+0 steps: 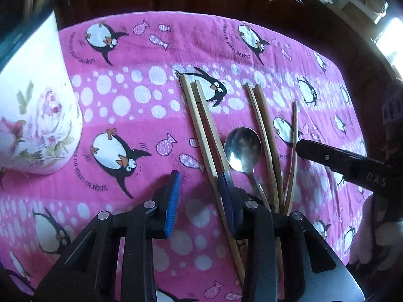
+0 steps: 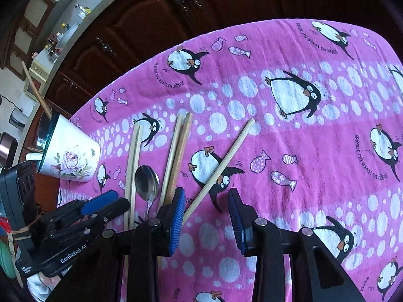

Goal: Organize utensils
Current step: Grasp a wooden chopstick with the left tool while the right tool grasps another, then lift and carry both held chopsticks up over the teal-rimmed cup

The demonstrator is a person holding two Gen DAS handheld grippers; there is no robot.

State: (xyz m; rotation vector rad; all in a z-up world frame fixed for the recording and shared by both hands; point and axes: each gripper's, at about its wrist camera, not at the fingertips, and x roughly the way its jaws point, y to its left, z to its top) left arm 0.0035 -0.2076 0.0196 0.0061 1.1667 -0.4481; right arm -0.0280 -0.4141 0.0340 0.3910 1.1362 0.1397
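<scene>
Several wooden chopsticks [image 1: 205,130] and a metal spoon [image 1: 242,148] lie on the pink penguin cloth [image 1: 141,115]. A white floral cup [image 1: 37,115] stands at the left; in the right wrist view the cup [image 2: 71,156] holds a chopstick [image 2: 37,93]. My left gripper [image 1: 200,198] is open and empty, hovering just left of the leftmost chopstick pair. My right gripper [image 2: 207,216] is open and empty, above the near end of a single slanted chopstick [image 2: 221,163]. The spoon [image 2: 147,181] and two chopstick pairs [image 2: 176,156] lie to its left.
The right gripper's finger [image 1: 337,161] shows at the right of the left wrist view; the left gripper [image 2: 83,216] shows at the lower left of the right wrist view. Dark wooden cabinets [image 2: 141,30] stand beyond the table's far edge.
</scene>
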